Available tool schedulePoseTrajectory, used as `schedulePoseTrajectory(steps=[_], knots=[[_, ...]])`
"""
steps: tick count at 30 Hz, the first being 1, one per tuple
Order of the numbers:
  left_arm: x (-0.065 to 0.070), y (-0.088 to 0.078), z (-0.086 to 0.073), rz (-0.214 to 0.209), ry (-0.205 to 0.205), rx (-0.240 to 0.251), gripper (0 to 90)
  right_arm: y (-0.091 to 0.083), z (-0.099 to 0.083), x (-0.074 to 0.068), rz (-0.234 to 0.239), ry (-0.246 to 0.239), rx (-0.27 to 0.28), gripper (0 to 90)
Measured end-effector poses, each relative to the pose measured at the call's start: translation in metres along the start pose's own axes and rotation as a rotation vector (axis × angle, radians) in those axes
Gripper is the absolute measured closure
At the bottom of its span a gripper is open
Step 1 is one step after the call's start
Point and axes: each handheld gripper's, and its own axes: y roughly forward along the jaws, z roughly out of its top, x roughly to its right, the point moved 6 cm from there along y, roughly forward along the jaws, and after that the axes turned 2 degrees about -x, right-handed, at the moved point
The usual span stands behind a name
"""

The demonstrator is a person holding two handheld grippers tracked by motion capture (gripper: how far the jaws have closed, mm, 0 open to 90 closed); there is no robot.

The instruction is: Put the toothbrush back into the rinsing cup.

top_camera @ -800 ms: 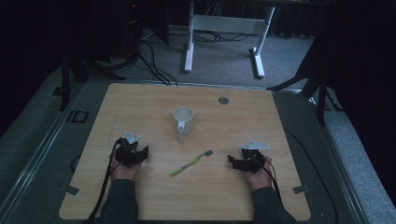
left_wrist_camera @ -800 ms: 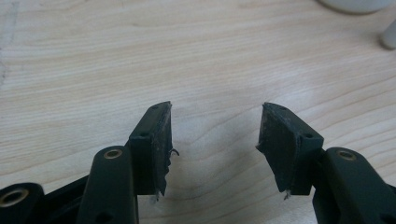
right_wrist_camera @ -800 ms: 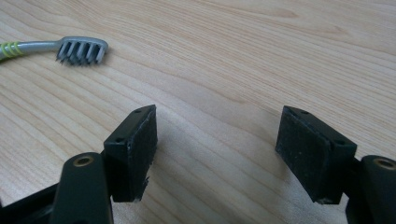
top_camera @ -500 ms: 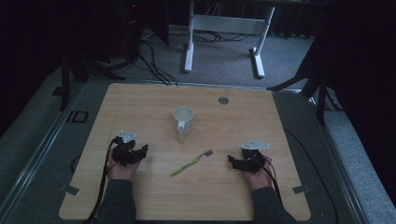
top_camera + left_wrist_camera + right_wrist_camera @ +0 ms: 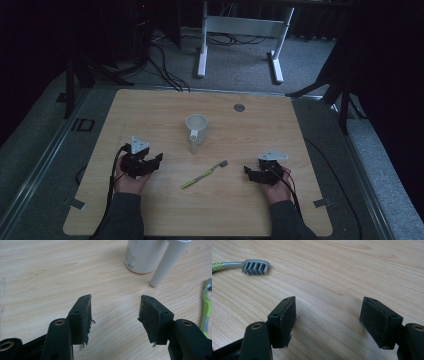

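Note:
A white mug (image 5: 196, 123) stands near the middle of the wooden table (image 5: 150, 107), its long handle pointing toward the person. A green toothbrush with a grey head (image 5: 204, 174) lies flat in front of it. My left gripper (image 5: 158, 160) rests low at the left, jaws open and empty, pointing toward the toothbrush. In the left gripper view the gripper (image 5: 115, 312) faces the mug (image 5: 143, 255), with the toothbrush (image 5: 206, 305) at the right edge. My right gripper (image 5: 248, 172) is open and empty to the right of the brush. In its own view the right gripper (image 5: 328, 312) has the bristles (image 5: 255, 267) up to the left.
A small round grey disc (image 5: 239, 107) sits at the table's far edge. White desk legs (image 5: 202, 45) and cables lie on the floor beyond. Tape strips (image 5: 76, 203) mark the near corners.

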Motion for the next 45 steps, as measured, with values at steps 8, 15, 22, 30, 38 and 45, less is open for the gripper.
schedulePoseTrajectory(steps=[8,15,22,30,38,45], knots=[[0.002,-0.004,0.003,-0.014,0.013,-0.001,44.9,0.000,0.000,0.000,0.000,0.000,0.000,28.6],[0.007,-0.010,0.008,-0.030,0.023,0.006,45.9,0.000,0.000,0.000,0.000,-0.001,0.001,28.6],[0.009,-0.012,0.012,-0.040,0.040,0.001,45.9,0.000,0.000,0.000,0.000,0.000,0.001,28.6],[0.014,-0.016,0.018,-0.050,0.055,-0.001,45.8,0.000,0.000,0.000,0.000,0.000,0.001,28.6],[0.018,-0.016,0.021,-0.065,0.062,-0.021,45.9,0.000,0.000,0.000,0.000,0.001,0.001,28.6],[0.022,-0.017,0.023,-0.073,0.075,-0.040,45.9,0.000,0.000,0.000,0.000,0.000,0.001,28.6]])
